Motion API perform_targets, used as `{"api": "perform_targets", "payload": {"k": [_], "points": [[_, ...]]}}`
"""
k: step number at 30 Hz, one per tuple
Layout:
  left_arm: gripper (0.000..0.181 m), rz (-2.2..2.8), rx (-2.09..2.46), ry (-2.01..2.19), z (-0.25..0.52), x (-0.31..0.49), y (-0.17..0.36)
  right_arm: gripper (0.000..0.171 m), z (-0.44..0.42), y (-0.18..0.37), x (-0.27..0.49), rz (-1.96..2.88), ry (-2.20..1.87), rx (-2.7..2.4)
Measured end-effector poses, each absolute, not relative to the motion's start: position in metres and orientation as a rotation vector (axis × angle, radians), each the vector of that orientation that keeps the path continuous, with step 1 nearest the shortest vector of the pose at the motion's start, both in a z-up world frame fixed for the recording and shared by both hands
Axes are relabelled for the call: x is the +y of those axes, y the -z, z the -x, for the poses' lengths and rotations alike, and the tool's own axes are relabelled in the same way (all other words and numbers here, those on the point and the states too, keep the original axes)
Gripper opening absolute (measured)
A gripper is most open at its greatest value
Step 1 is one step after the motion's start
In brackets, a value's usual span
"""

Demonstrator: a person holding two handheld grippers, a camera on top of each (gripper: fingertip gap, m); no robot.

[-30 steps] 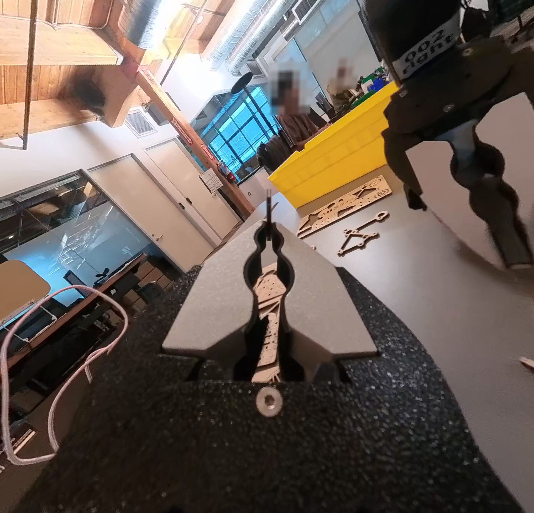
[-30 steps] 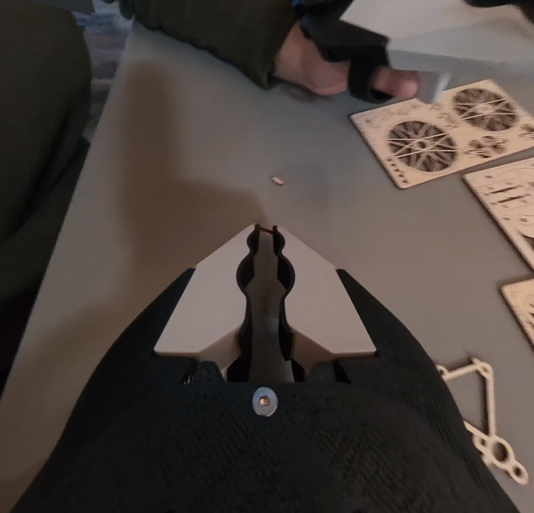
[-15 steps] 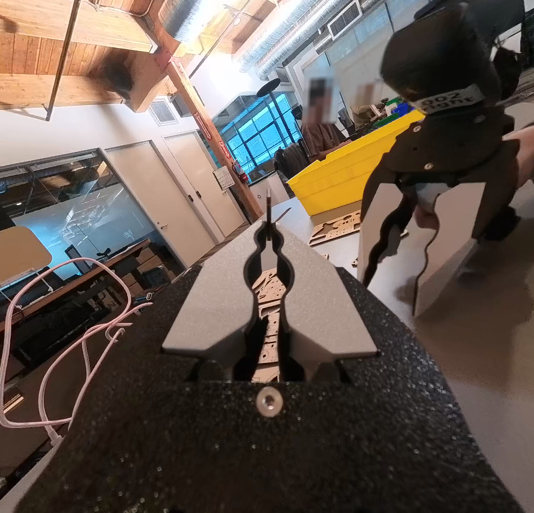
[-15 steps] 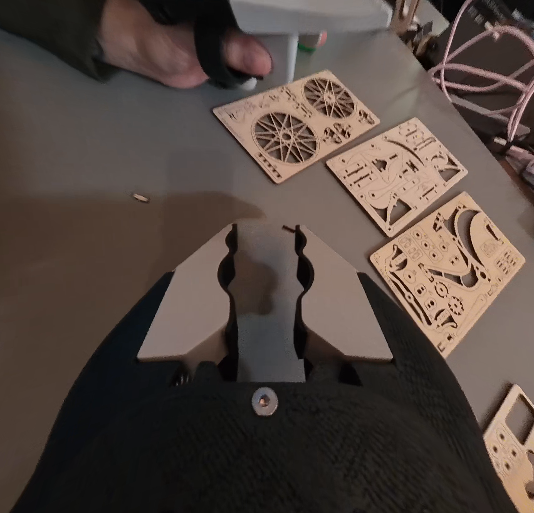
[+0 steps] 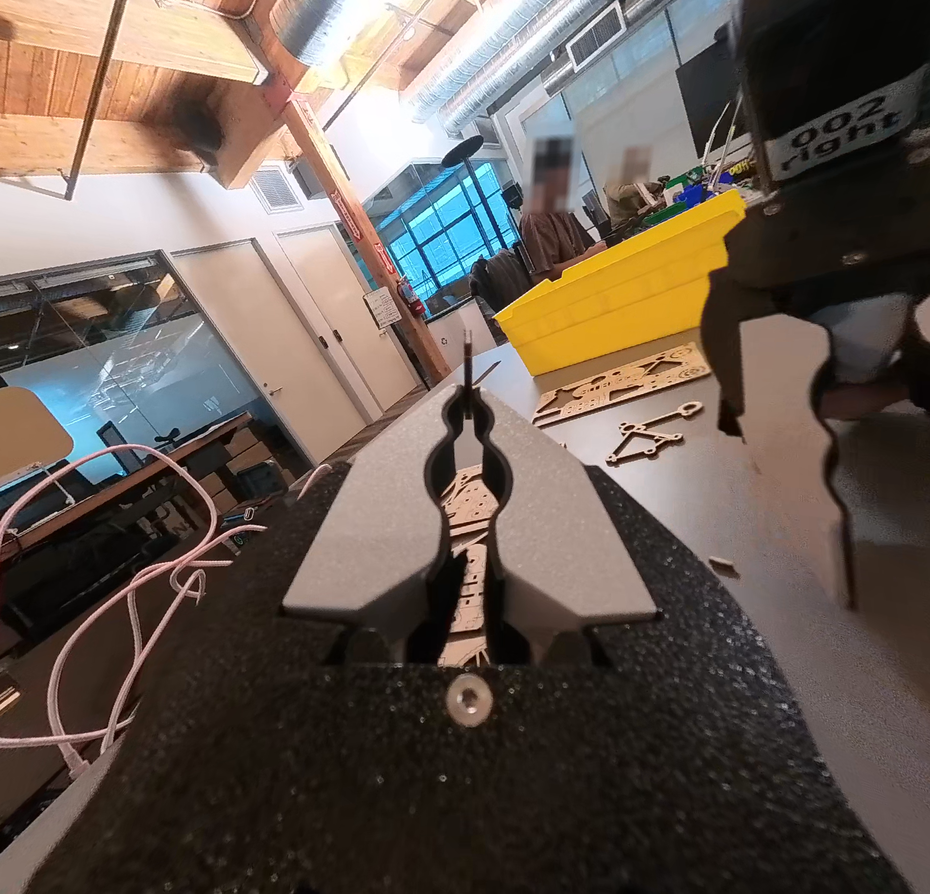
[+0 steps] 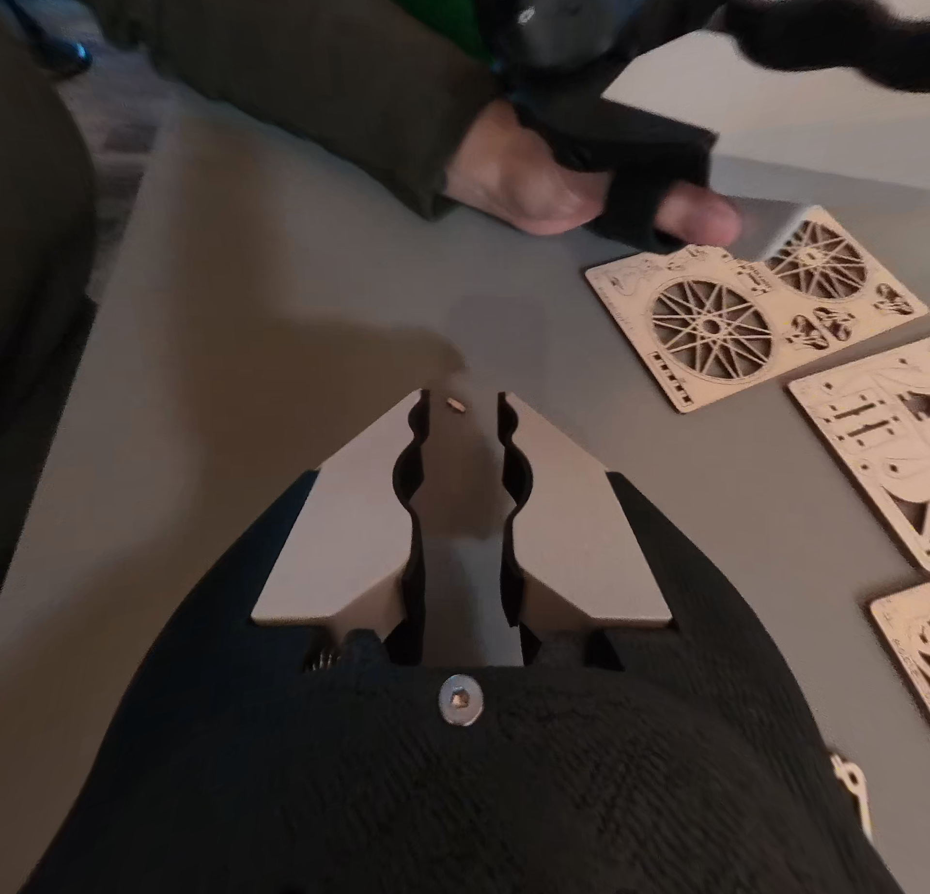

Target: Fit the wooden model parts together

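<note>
My left gripper (image 5: 468, 398) is shut on a thin flat wooden part (image 5: 467, 361), seen edge-on and sticking up past the tips. My right gripper (image 6: 463, 400) is open and points down at the grey table (image 6: 251, 316). A small wooden peg (image 6: 455, 405) lies on the table between its tips; I cannot tell whether they touch it. The left wrist view shows the right gripper (image 5: 790, 515) open at the right, with the peg (image 5: 720, 563) on the table beside it. A hand (image 6: 528, 185) holds the left gripper at the top of the right wrist view.
Laser-cut wooden sheets lie to the right: one with wheels (image 6: 755, 321), another (image 6: 880, 442), a third (image 6: 906, 638). A triangular wooden frame (image 5: 649, 432) and a further sheet (image 5: 624, 382) lie before a yellow bin (image 5: 619, 296). Pink cables (image 5: 126, 543) hang off the table's left edge.
My right gripper went from nearly shut to open, swung towards the sheets, then came back so the small peg lies between its tips. My left gripper kept its hold on the thin part.
</note>
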State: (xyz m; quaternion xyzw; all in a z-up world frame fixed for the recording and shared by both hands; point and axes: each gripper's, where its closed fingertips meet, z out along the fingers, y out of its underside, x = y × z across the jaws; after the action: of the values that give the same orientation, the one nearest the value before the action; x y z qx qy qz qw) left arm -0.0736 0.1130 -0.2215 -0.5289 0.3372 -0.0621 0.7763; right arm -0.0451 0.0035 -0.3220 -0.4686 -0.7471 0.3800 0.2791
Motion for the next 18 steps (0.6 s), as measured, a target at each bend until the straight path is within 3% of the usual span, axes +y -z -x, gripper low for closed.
{"api": "perform_targets", "payload": {"k": [18], "points": [[0.0, 1.152, 0.736, 0.158, 0.071, 0.112, 0.223, 0.003, 0.048, 0.34, -0.001, 1.285, -0.913, -2.087]]}}
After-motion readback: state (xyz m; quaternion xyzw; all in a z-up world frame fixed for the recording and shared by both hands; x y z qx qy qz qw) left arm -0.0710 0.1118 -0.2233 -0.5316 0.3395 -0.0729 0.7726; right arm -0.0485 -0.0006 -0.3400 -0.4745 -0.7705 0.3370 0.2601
